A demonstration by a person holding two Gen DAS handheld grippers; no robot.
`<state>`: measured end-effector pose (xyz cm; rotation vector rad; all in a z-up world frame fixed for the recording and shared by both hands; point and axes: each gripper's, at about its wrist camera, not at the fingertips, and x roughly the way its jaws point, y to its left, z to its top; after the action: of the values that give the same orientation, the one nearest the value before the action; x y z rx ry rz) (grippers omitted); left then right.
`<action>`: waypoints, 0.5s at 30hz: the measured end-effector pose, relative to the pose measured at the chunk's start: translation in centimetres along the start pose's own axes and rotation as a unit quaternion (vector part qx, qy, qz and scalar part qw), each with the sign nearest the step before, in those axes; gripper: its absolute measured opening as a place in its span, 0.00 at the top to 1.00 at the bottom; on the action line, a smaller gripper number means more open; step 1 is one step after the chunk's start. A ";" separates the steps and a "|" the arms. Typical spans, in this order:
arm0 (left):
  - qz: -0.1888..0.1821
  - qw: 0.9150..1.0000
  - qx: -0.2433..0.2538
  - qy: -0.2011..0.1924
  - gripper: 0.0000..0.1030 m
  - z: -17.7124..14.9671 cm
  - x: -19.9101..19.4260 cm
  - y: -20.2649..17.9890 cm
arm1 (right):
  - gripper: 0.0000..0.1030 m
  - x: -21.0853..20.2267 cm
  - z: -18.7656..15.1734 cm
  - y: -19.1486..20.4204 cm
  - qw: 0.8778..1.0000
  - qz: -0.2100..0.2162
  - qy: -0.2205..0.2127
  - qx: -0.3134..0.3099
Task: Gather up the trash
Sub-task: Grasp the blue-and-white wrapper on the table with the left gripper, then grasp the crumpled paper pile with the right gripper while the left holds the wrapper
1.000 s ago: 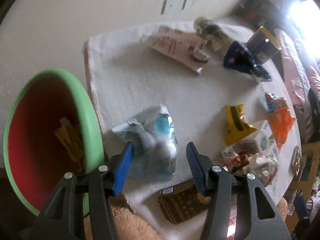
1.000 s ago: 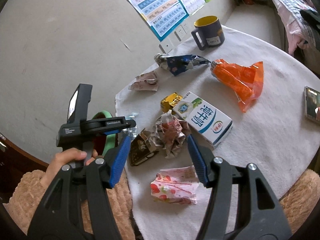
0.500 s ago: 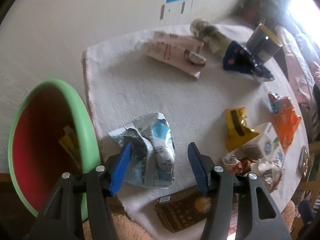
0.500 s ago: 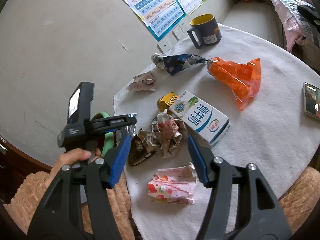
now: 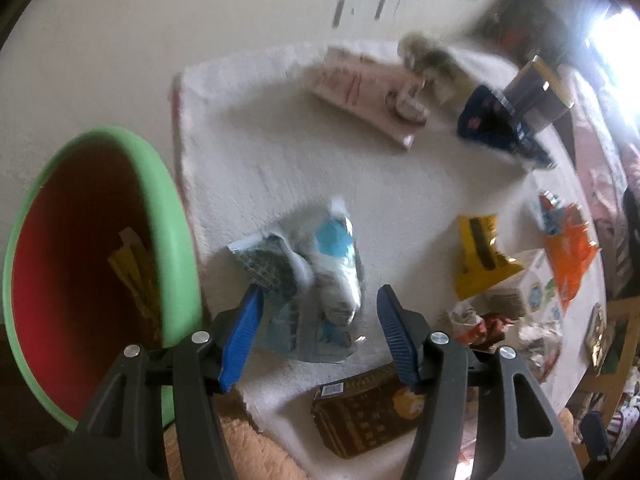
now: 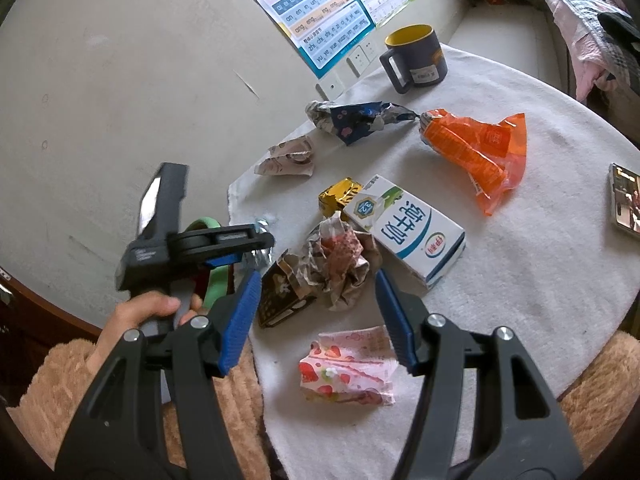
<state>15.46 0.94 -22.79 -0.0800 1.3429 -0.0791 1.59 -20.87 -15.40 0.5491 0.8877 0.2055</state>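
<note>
Left gripper (image 5: 318,330) dropped lower over blue-white wrapper (image 5: 320,276), fingers wide w/ nothing held. Next: close on it, then green bin (image 5: 176,240).

The round tabletop (image 6: 540,280) wears a white fleecy cover. At its far edge by the wall stands a dark mug (image 6: 416,58) with a yellow inside. Just nearer lie a crumpled navy wrapper (image 6: 356,120) and an orange bag (image 6: 476,152). A pink-beige packet (image 6: 288,158) lies toward the wall-side edge. In the middle a white milk carton (image 6: 404,226) lies flat, touching a gold wrapper (image 6: 340,196) and a crumpled paper wad (image 6: 340,256). A brown carton (image 6: 280,292) and a silver-blue wrapper (image 5: 316,276) lie at the near wall-side edge, a strawberry-print wrapper (image 6: 348,368) at the near edge, and a small flat card (image 6: 624,202) at the opposite edge.
</note>
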 end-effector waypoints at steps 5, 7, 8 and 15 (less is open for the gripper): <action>-0.004 1.000 -0.004 0.011 0.53 0.6 0.9 -0.3 | 0.44 -0.1 -0.1 -0.2 1.000 -0.002 0.000 0.003; -0.015 1.000 -0.008 -0.003 0.69 0.5 0.6 0.0 | 0.44 -0.1 -0.1 -0.2 1.000 -0.002 0.000 0.004; -0.019 1.000 -0.011 -0.008 0.72 0.4 0.4 0.2 | 0.44 -0.1 -0.1 -0.2 1.000 -0.002 0.001 0.004; -0.053 0.993 -0.003 -0.106 0.76 -2.4 -5.1 0.9 | 0.44 1.4 1.2 0.0 1.000 -0.015 0.013 -0.015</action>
<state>12.03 2.38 -18.48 -0.1610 1.1264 -0.1523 3.41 -20.75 -15.74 0.5056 0.9163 0.1994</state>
